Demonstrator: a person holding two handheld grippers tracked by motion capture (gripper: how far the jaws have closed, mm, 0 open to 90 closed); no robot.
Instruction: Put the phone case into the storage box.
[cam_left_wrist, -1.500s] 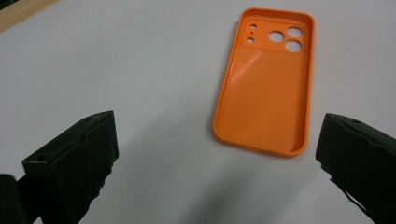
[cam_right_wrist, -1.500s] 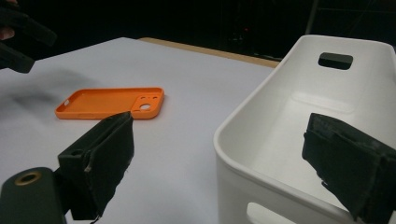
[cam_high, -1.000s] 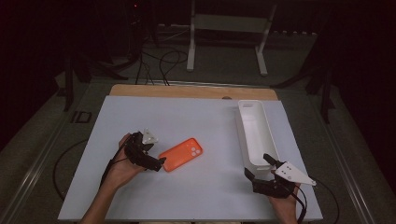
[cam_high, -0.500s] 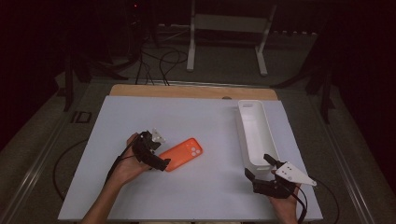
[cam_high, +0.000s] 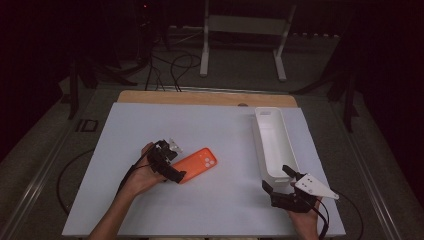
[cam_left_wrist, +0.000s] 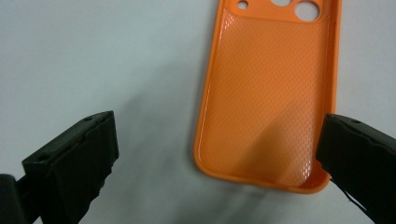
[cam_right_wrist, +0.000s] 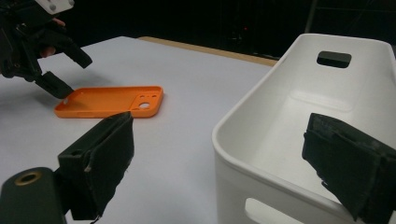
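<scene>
- The orange phone case lies flat and hollow side up on the white table top, left of the middle and somewhat nearer your edge than the far one. Its camera cut-outs point away from your left hand, toward the bin.
- Your left gripper sits at the case's near-left end, jaws spread wide. In the left gripper view the case's bottom end lies between them: one jaw stands right at the case's long edge, the other well off over bare table. The tongs grip nothing; whether the near jaw touches the edge you cannot tell.
- Your left hand comes in from the near edge, forearm slanting up and to the right, wrist turned so the jaws aim at the case.
- The white bin stands lengthwise by the right edge, well apart from the case.
- Your right gripper hovers at the bin's near end by the near-right corner, jaws wide apart and empty. In the right gripper view the bin's near wall lies between them.
- Your right hand comes up from the near edge, holding the tool low.
</scene>
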